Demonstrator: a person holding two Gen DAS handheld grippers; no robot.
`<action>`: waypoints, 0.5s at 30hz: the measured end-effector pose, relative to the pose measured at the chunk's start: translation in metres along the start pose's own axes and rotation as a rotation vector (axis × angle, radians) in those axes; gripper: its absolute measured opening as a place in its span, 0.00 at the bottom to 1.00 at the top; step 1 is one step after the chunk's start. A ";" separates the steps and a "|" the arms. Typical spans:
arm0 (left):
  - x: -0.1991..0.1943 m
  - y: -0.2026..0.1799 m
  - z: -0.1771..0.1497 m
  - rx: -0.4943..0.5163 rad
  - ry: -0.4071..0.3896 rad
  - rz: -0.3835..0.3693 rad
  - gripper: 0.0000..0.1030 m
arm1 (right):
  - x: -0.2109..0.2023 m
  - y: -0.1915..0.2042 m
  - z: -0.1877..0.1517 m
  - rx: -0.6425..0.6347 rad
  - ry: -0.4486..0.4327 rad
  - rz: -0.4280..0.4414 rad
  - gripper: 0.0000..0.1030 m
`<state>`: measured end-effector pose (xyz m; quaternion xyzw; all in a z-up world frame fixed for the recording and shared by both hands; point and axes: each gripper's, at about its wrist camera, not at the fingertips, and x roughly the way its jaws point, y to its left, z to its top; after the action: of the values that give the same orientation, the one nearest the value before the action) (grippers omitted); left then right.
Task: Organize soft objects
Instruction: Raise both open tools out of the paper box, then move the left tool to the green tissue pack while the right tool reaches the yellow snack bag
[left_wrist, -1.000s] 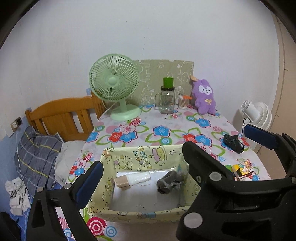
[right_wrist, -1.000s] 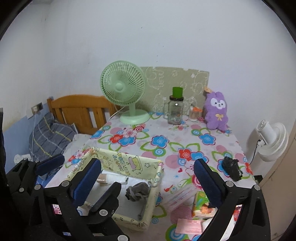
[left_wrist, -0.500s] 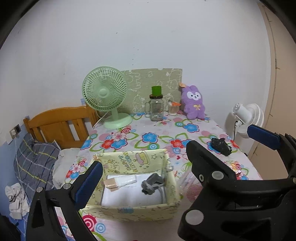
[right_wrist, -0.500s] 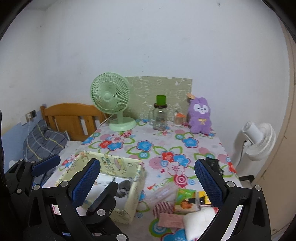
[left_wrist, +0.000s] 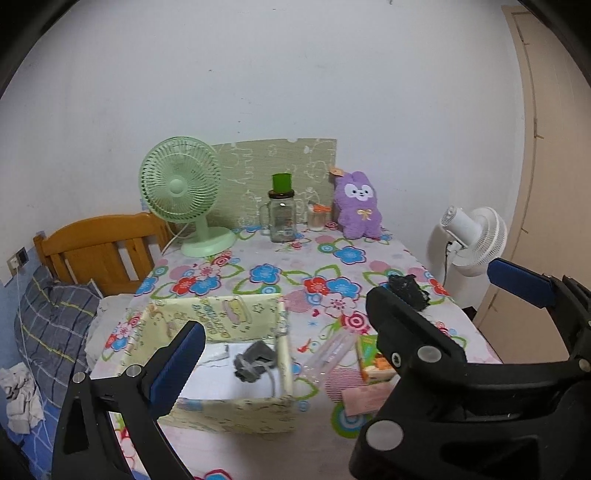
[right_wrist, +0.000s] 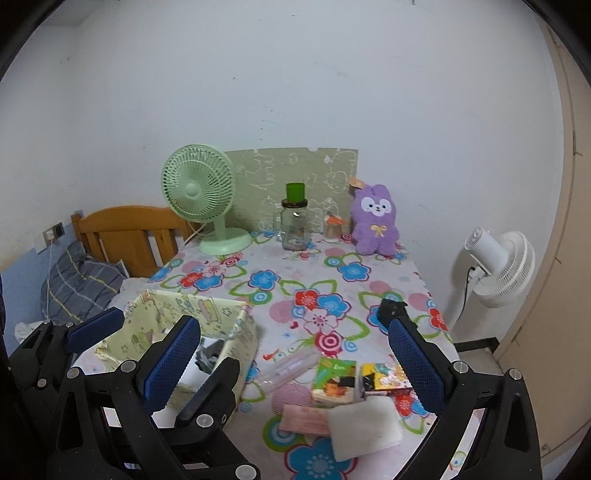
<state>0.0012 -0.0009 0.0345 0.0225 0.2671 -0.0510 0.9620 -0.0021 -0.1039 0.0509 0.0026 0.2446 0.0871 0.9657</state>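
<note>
A yellow-green fabric basket (left_wrist: 221, 321) (right_wrist: 177, 306) stands at the table's near left, and a crumpled grey cloth (left_wrist: 255, 360) (right_wrist: 207, 354) lies inside it. Near the table's right edge sits a black soft item (left_wrist: 406, 291) (right_wrist: 391, 310). A white folded cloth (right_wrist: 364, 421) lies at the near edge beside a pink packet (right_wrist: 303, 422). A purple plush (left_wrist: 358, 210) (right_wrist: 376, 225) stands at the back. My left gripper (left_wrist: 291, 332) hovers open before the basket, and my right gripper (right_wrist: 295, 326) hovers open beside it. Both hold nothing.
A green fan (left_wrist: 181, 192), a glass jar (left_wrist: 282, 218) and a small jar (left_wrist: 317, 218) line the back. Small packets (right_wrist: 332, 380) and a clear tube pack (right_wrist: 288, 369) lie in front. A white floor fan (right_wrist: 495, 266) stands right, a wooden headboard (left_wrist: 99, 240) left.
Both grippers have drawn back from the basket, which now looks smaller and farther off. The packets and white cloth at the near edge have come into view. Both stayed open.
</note>
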 end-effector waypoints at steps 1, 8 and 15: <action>0.001 -0.003 -0.001 0.004 0.004 -0.005 1.00 | -0.001 -0.004 -0.002 0.000 0.000 0.004 1.00; 0.011 -0.029 -0.008 0.016 0.027 -0.019 1.00 | 0.000 -0.028 -0.013 0.014 0.013 -0.018 1.00; 0.023 -0.047 -0.017 0.003 0.045 -0.034 1.00 | 0.004 -0.049 -0.026 0.023 0.019 -0.053 1.00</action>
<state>0.0064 -0.0481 0.0072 0.0206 0.2891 -0.0673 0.9547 -0.0023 -0.1524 0.0240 0.0062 0.2544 0.0589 0.9653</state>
